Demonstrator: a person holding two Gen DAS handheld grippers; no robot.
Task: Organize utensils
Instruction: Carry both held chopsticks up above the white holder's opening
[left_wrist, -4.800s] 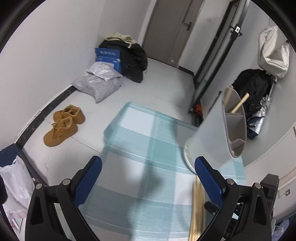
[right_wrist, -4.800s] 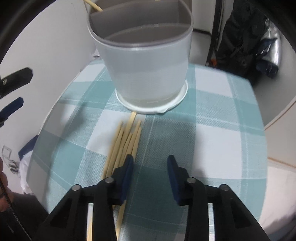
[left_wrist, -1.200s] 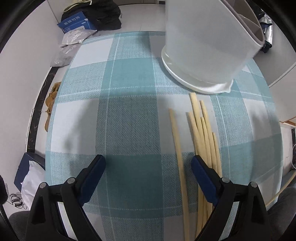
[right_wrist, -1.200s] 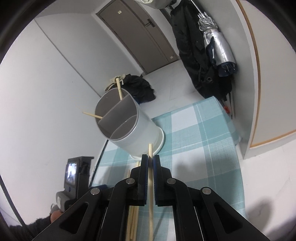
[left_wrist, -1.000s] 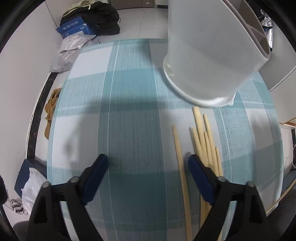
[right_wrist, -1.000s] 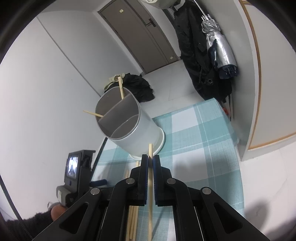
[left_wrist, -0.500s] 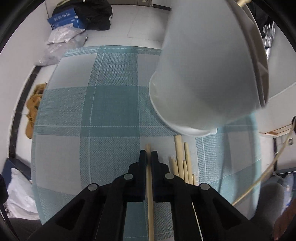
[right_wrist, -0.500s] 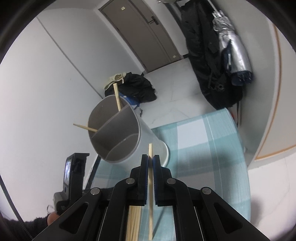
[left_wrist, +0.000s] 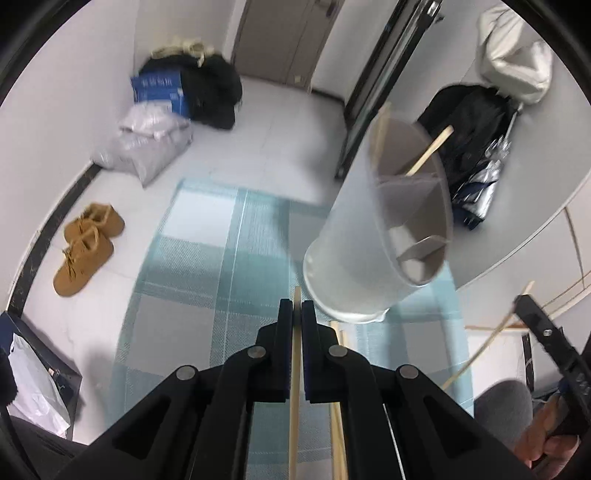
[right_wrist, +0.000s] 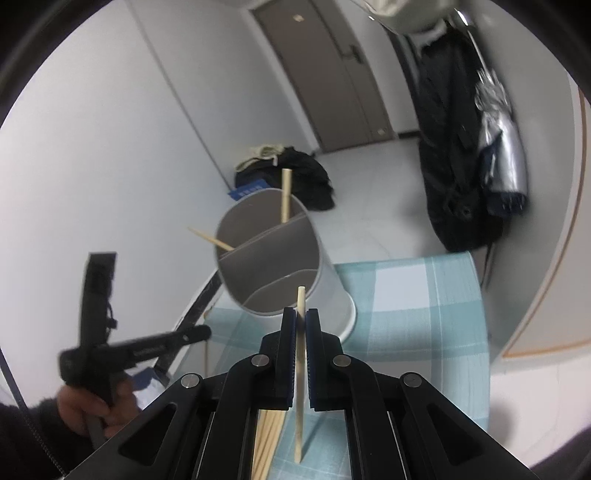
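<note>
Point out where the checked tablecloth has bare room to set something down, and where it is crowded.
Free: the cloth left of the white holder, out to the tablecloth edge above the shoes, and the stretch right of the holder. Crowded: just in front of the holder's base, where loose chopsticks lie.

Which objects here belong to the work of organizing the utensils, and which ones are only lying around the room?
Belong to the job:
- left claw, shut on a wooden chopstick
- right claw, shut on another wooden chopstick
- white divided plastic holder
- loose wooden chopsticks on the teal checked tablecloth

Just lying about:
- tan suede shoes
- blue cardboard box
- black hanging coat
</note>
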